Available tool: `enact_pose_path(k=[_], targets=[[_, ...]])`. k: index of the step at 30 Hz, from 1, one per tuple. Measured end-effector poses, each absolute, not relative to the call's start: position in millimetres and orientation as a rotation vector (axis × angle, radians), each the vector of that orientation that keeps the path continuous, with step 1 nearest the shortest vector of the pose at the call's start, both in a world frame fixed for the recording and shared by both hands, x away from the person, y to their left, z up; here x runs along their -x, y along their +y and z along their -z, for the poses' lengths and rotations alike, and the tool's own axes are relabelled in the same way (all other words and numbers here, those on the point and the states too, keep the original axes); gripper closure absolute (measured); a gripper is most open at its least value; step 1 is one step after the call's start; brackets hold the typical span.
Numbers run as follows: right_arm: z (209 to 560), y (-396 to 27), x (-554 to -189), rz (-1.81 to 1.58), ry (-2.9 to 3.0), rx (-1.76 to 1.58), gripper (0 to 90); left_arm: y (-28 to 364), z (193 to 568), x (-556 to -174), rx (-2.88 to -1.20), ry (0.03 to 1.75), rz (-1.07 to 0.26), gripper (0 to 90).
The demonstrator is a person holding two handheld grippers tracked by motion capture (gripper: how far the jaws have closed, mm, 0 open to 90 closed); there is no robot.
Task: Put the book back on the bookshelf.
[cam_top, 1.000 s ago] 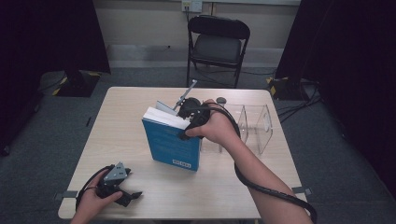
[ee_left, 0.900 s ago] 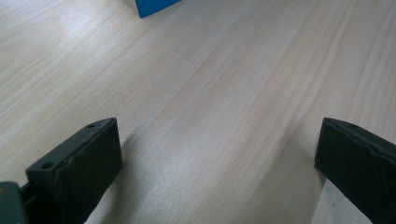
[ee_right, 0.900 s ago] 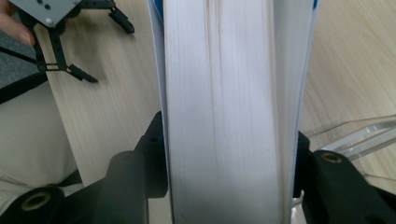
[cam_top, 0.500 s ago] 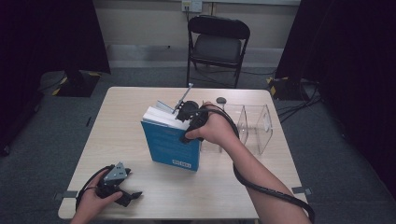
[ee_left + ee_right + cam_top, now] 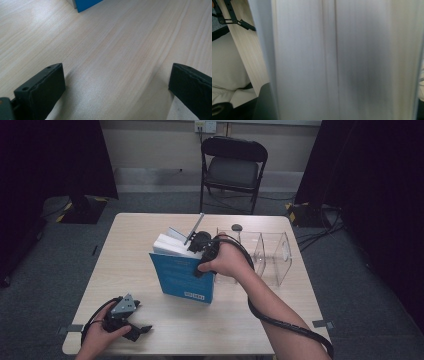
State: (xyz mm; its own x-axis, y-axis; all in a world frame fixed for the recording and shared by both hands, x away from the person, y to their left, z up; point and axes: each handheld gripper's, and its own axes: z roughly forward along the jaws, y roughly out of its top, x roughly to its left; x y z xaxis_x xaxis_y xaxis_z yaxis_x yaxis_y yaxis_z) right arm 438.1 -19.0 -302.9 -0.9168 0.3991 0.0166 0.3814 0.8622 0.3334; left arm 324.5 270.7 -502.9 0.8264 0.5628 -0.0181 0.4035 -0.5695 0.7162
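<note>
Standing upright at the middle of the table (image 5: pixel 125 250) is the blue book (image 5: pixel 182 279), cover toward the person, its white page block up top, and the right gripper (image 5: pixel 196 245) sits right on that top edge, toward the book's 1 o'clock corner. The right hand (image 5: pixel 227 261) wraps the tool from the 3 o'clock side, cable trailing back down the forearm. From the right gripper view the pale page edges (image 5: pixel 342 60) run top to bottom and sit between the jaws, one dark jaw showing low at 7 o'clock; the jaws have just been opening, and whether the pads press on the pages now cannot be told from the blur. At 3 o'clock of the book, just past the hand, stands a clear plastic organiser (image 5: pixel 272 252). Down at the table's 7 o'clock corner the left gripper (image 5: pixel 131 330) rests low on the wood in the left hand (image 5: pixel 100 337), well apart from the book. Its own view shows both black jaws spread wide with bare tabletop between them, and a blue corner of the book far off at 11 o'clock. A folding chair (image 5: pixel 234 167) waits beyond the table at 12 o'clock.
</note>
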Motion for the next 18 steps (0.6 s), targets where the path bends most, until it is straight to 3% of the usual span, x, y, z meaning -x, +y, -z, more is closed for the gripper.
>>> enact_pose_path(k=[3, 5, 7, 11, 12, 18], targets=[[302.8, -18.7, -438.1, -0.505, 2.979, -0.636, 40.2, 270.7, 502.9, -324.5, -2.252, 0.703, -0.273, 0.0], [302.5, -18.2, -437.9, -0.47, 2.965, -0.626, 30.1, 270.7, 502.9, -324.5, -2.252, 0.703, -0.273, 0.0], [302.8, -18.3, -438.2, -0.475, 2.977, -0.629, 30.5, 270.6, 502.9, -324.5, -2.252, 0.703, -0.273, 0.0], [302.8, -16.6, -436.9, -0.465, 2.996, -0.581, 39.6, 271.0, 502.7, -324.9, -2.257, 0.698, -0.273, 0.0], [302.1, -14.1, -434.0, -0.434, 2.997, -0.524, 51.0, 271.0, 502.7, -324.9, -2.258, 0.697, -0.274, 0.0], [302.4, -12.8, -434.3, -0.413, 2.996, -0.489, 55.4, 271.0, 502.7, -325.0, -2.255, 0.699, -0.279, 0.0]])
